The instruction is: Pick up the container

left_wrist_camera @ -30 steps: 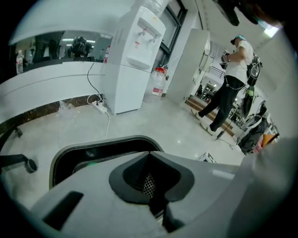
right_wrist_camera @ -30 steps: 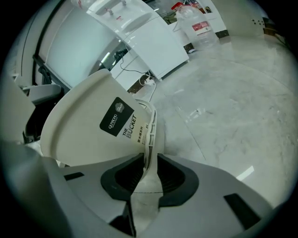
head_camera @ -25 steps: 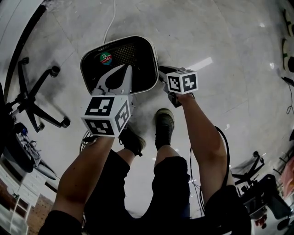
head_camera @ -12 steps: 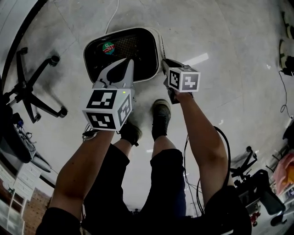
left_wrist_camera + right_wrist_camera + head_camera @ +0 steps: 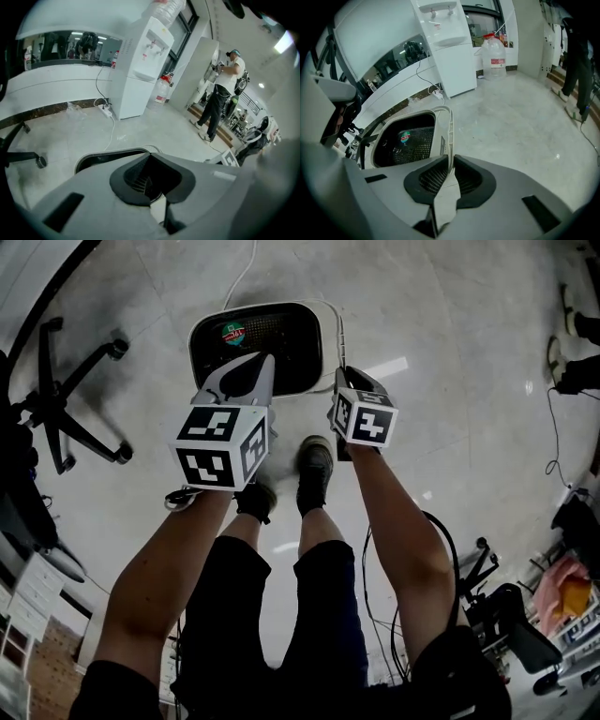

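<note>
**Open floor right of container, chair and feet hem in the rest**

Bare floor (image 5: 450, 324) lies open to the right of and beyond the container (image 5: 330, 329). Its dark mouth is clear from above except where the left gripper (image 5: 265, 360) hangs over the near edge. An office chair base (image 5: 75, 418) spreads its castored legs on the left. The person's shoes (image 5: 314, 460) crowd the near side. A water dispenser (image 5: 140, 61), a water bottle (image 5: 494, 58) and a trailing cable (image 5: 111, 129) stand well back by the wall.

The white-rimmed, dark-lined container (image 5: 330, 334) is upright, open-topped.
</note>
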Tool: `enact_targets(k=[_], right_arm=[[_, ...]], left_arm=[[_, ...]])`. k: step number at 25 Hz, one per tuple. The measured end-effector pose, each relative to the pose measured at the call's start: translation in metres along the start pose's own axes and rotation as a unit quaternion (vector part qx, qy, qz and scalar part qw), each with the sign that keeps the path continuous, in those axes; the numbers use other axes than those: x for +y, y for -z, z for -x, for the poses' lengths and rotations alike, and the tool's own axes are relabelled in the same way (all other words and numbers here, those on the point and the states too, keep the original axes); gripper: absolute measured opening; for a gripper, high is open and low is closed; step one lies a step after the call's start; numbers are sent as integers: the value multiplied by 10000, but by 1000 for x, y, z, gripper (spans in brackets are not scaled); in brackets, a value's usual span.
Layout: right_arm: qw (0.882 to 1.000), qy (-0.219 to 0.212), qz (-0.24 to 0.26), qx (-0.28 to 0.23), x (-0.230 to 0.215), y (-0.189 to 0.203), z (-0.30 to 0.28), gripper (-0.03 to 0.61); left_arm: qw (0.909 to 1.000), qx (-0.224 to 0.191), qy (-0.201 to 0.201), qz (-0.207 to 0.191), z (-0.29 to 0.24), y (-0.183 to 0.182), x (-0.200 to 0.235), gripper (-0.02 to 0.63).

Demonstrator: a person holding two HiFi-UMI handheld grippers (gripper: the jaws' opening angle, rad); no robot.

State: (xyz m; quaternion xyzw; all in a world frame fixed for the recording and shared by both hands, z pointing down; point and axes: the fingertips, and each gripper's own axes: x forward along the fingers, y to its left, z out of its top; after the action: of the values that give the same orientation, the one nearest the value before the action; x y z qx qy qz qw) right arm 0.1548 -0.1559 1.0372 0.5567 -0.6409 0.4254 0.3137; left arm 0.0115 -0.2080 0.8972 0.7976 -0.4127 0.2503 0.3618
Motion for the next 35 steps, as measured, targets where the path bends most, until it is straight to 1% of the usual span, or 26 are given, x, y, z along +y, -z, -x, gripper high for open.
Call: enact_targets(k=[2, 3, 6, 9, 10, 12, 13, 15, 17, 19, 20, 21, 22, 23, 24, 26, 27, 30, 33, 35], right_arm=[[9997, 173, 130, -79, 7, -6, 14, 48], [9995, 231, 202, -116, 11, -8, 20, 48], [9985, 398, 319, -219, 21, -15, 36, 48], [9973, 606, 336, -232, 31, -22, 49, 48], [9969, 663, 351, -234, 34, -23, 52, 48], [9962, 721, 407, -286, 42, -28, 59, 48], [9958, 727, 446, -323, 46, -30, 63, 48], [9953, 722, 521, -371, 54, -33, 68, 48], [9952, 687, 567, -404, 60, -36, 71, 48], [9949, 633, 641, -462, 65, -38, 75, 48], [9945, 605, 685, -502, 67, -40, 77, 48], [9943, 575, 714, -544, 69, -40, 80, 48], [9943, 537, 719, -578, 71, -40, 82, 48], [9945, 488, 710, -602, 73, -40, 84, 48], [9946, 432, 709, -622, 77, -40, 86, 48], [9944, 322, 757, -658, 82, -41, 88, 48], [9943, 271, 783, -674, 85, -42, 89, 48], [9940, 101, 806, -729, 91, -45, 91, 48], [9930, -87, 874, -792, 98, -47, 94, 48], [9910, -252, 1009, -838, 105, -48, 97, 48]], left_arm=[[9998, -105, -132, 132, 8, -11, 7, 9], [9996, -137, -124, 213, 10, -14, 9, 9], [9989, -40, 50, 454, 8, -15, 8, 9], [9990, 120, 176, 404, 3, -10, 1, 9], [9987, 167, 286, 397, -1, -8, -3, 9], [9969, 250, 547, 502, -14, -6, -11, 9], [9962, 250, 623, 559, -21, -7, -12, 9], [9962, 161, 663, 536, -33, -12, -9, 12], [9954, 169, 789, 521, -44, -15, -8, 13], [9918, 300, 1074, 618, -53, -15, -14, 21], [9892, 375, 1260, 656, -57, -15, -21, 36], [9860, 450, 1457, 678, -60, -15, -28, 75], [9829, 525, 1631, 682, -63, -16, -34, 131], [9806, 592, 1748, 665, -65, -16, -37, 175], [9794, 652, 1808, 627, -67, -16, -38, 191], [9770, 796, 1889, 590, -72, -15, -38, 195], [9746, 874, 1959, 642, -74, -13, -40, 195], [9659, 1002, 2202, 924, -77, -8, -44, 195], [9597, 1057, 2345, 1129, -78, -4, -46, 195], [9558, 1074, 2433, 1254, -77, -1, -48, 195]])
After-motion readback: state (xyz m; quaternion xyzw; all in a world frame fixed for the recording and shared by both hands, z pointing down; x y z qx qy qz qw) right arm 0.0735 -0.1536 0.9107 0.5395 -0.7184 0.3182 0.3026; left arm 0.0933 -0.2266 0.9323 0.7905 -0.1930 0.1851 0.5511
